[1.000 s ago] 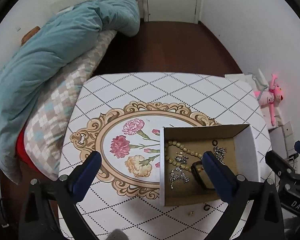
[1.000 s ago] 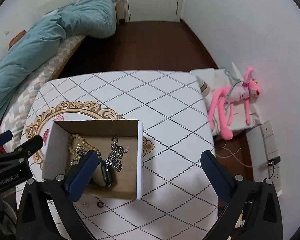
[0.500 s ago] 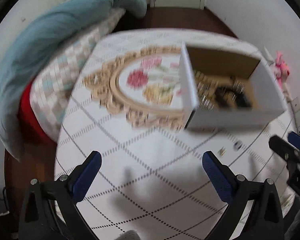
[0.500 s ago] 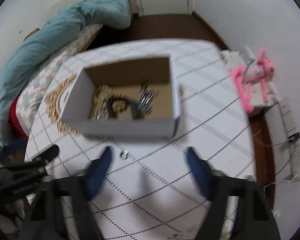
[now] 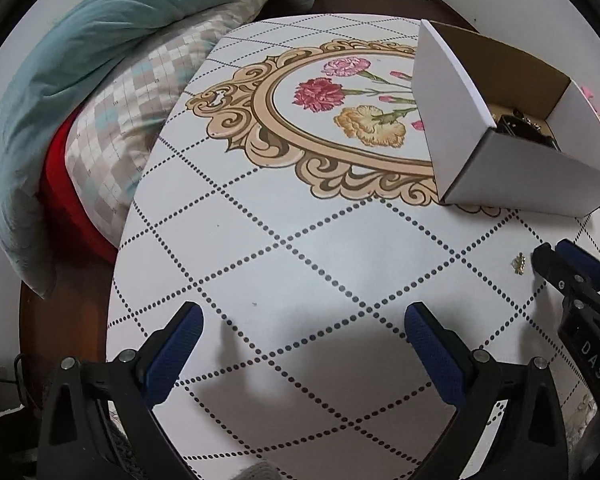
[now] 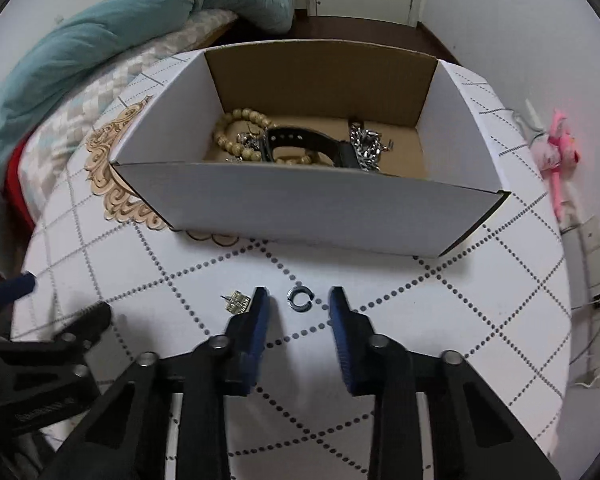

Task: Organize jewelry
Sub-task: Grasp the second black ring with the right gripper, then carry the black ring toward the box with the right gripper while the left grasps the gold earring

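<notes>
A white cardboard box (image 6: 300, 212) stands on the table and holds a bead bracelet (image 6: 240, 120), a black watch (image 6: 304, 142) and a silver chain (image 6: 366, 146). A small silver ring (image 6: 299, 299) lies on the table in front of the box, between the fingertips of my right gripper (image 6: 299, 304), which is partly closed and low over the table, not touching the ring. A small gold earring (image 6: 237, 302) lies just left of the right gripper's left finger; it also shows in the left wrist view (image 5: 518, 263). My left gripper (image 5: 300, 334) is wide open and empty, left of the box (image 5: 512, 184).
The table (image 5: 260, 240) has a white diamond-patterned top with a floral medallion (image 5: 340, 96). A bed with a teal duvet (image 5: 80, 80) lies along the left. A pink plush toy (image 6: 560, 148) lies on the floor at the right, by the wall.
Both grippers have dropped low toward the table's near side. The right gripper has narrowed its jaws around the silver ring. The left gripper stays wide open.
</notes>
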{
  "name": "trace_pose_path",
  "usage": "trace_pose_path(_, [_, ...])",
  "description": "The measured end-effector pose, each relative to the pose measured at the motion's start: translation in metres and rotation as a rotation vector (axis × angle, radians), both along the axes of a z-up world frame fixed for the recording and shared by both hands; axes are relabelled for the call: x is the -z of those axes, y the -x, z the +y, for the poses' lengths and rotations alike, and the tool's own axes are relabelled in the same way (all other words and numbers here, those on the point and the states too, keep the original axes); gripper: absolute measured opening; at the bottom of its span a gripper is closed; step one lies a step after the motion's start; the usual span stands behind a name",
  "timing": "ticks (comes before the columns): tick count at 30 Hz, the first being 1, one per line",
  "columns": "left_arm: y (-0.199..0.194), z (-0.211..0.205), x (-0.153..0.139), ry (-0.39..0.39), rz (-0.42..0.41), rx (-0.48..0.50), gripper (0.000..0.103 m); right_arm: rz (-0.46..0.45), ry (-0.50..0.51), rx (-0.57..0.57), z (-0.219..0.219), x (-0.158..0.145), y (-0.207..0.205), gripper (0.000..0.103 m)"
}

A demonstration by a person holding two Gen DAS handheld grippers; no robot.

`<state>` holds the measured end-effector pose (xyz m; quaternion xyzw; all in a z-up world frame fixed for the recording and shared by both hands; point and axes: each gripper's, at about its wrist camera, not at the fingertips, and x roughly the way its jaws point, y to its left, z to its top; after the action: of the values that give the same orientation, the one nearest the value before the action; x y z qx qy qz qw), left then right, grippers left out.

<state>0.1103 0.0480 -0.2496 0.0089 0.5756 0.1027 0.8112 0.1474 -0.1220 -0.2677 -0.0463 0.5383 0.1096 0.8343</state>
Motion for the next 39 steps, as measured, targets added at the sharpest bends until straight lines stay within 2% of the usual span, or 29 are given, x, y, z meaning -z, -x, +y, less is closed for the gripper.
trace_pose_path(1, [0.0, -0.001, -0.001, 0.001, -0.003, 0.001, 0.103, 0.001, -0.003, 0.004, -0.001, 0.0, 0.0, 0.012])
trace_pose_path(6, [-0.002, -0.021, -0.008, 0.01, -0.025, 0.038, 0.103, 0.021, -0.071, 0.064, -0.028, -0.006, 0.003, 0.012])
trace_pose_path(10, [-0.008, -0.05, -0.01, 0.055, -0.041, 0.091, 0.103, 0.024, -0.111, 0.127, -0.061, -0.014, 0.014, 0.012])
trace_pose_path(15, [-0.015, -0.086, -0.009, 0.078, -0.066, 0.169, 0.1, 0.028, -0.126, 0.185, -0.088, -0.017, 0.024, 0.012])
trace_pose_path(18, [-0.019, -0.104, -0.007, 0.055, -0.077, 0.219, 0.081, 0.034, -0.129, 0.216, -0.1, -0.017, 0.027, 0.012])
trace_pose_path(19, [-0.02, -0.107, -0.007, 0.052, -0.076, 0.229, 0.07, 0.035, -0.13, 0.222, -0.104, -0.017, 0.028, 0.012])
trace_pose_path(20, [-0.021, -0.111, -0.005, 0.047, -0.071, 0.24, 0.053, 0.034, -0.131, 0.225, -0.106, -0.018, 0.03, 0.012])
trace_pose_path(22, [-0.022, -0.117, -0.003, 0.048, -0.071, 0.26, 0.034, 0.034, -0.137, 0.232, -0.109, -0.019, 0.031, 0.012])
trace_pose_path(23, [-0.022, -0.118, -0.003, 0.049, -0.065, 0.268, 0.021, 0.03, -0.139, 0.234, -0.11, -0.02, 0.032, 0.012])
trace_pose_path(25, [-0.022, -0.122, -0.004, 0.059, -0.057, 0.282, 0.011, 0.025, -0.142, 0.238, -0.112, -0.022, 0.032, 0.012])
trace_pose_path(30, [-0.022, -0.122, -0.005, 0.066, -0.061, 0.284, 0.009, 0.01, -0.156, 0.239, -0.111, -0.029, 0.031, 0.012])
trace_pose_path(31, [-0.023, -0.122, -0.005, 0.073, -0.065, 0.284, 0.006, 0.007, -0.162, 0.239, -0.111, -0.031, 0.031, 0.012])
trace_pose_path(35, [-0.023, -0.118, -0.013, 0.121, -0.068, 0.284, 0.003, -0.009, -0.189, 0.237, -0.111, -0.045, 0.029, 0.012])
trace_pose_path(39, [-0.022, -0.112, -0.035, 0.181, -0.094, 0.282, 0.002, -0.043, -0.23, 0.23, -0.111, -0.069, 0.027, 0.012])
